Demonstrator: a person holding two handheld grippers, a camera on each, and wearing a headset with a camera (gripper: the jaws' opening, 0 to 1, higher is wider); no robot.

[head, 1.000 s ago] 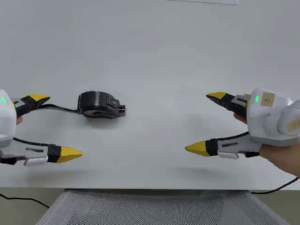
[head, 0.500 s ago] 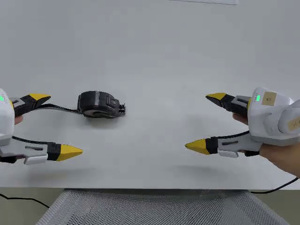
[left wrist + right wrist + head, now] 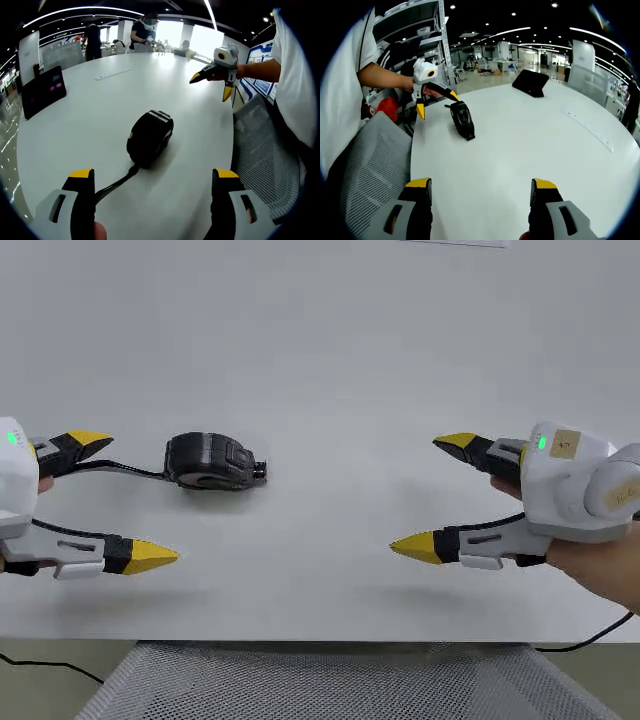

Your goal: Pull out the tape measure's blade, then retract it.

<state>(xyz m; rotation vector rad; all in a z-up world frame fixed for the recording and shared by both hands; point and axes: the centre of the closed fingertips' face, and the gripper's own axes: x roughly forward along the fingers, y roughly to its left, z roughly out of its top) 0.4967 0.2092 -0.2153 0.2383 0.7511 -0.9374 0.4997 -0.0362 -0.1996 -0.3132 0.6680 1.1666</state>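
Table point(image 3: 330, 360) is white. We count one tape measure point(image 3: 208, 462), black, left of centre and just ahead of the left gripper point(image 3: 138, 500).

Also here:
- One dark tablet-like panel point(image 3: 42, 90) stands further out on the table, well apart from the tape.
- One thin pale strip point(image 3: 115, 73) lies flat beyond that.
- A grey mesh chair point(image 3: 330, 680) sits at the near table edge.
- People stand at the far end of the room in the left gripper view.

Tape measure's long axis runs left-right across the table. The blade mouth with its hook faces the right gripper point(image 3: 416, 495), and the blade tip sits at the case. One black wrist strap point(image 3: 130, 472) trails off the opposite end, toward the left gripper's far jaw. We can't tell whether the two touch.

In the left gripper view the tape measure point(image 3: 150, 137) lies straight ahead between the jaws, strap end nearest. In the right gripper view the tape measure point(image 3: 462, 120) is well apart, with only table top between.

Two grippers, both hovering over the table. Both have their jaws wide apart and nothing held.
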